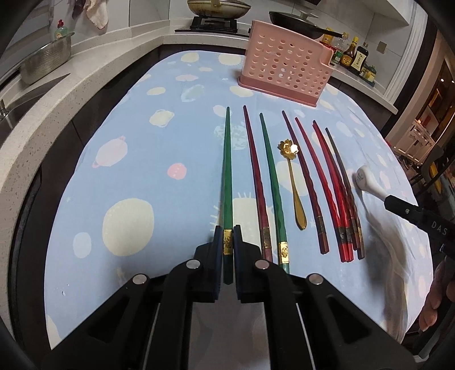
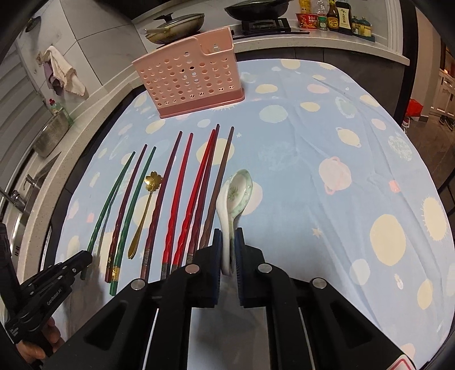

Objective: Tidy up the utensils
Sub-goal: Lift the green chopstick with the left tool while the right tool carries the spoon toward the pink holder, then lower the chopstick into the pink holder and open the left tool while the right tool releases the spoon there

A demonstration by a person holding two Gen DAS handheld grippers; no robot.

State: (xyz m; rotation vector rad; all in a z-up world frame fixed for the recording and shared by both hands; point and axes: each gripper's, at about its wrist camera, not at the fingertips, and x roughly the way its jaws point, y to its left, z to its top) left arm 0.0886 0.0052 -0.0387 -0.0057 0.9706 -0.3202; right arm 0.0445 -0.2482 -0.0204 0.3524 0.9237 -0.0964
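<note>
My left gripper (image 1: pixel 227 236) is shut on a green chopstick (image 1: pixel 227 170) near its gold-banded end; it also shows in the right wrist view (image 2: pixel 85 260). My right gripper (image 2: pixel 228 239) is shut on the handle of a white ceramic spoon (image 2: pixel 234 196), also seen in the left wrist view (image 1: pixel 366 179). Several chopsticks lie side by side on the blue cloth: a second green one (image 1: pixel 271 182), dark red ones (image 1: pixel 256 182) and bright red ones (image 1: pixel 327 182). A gold flower spoon (image 1: pixel 293 176) lies among them. A pink perforated utensil holder (image 1: pixel 284 65) stands upright beyond them.
The table is covered by a blue patterned cloth (image 1: pixel 142 142). A counter with a metal colander (image 1: pixel 45 59) runs along the left. A stove with pans (image 1: pixel 219 8) and sauce bottles (image 1: pixel 352 54) stand behind the holder.
</note>
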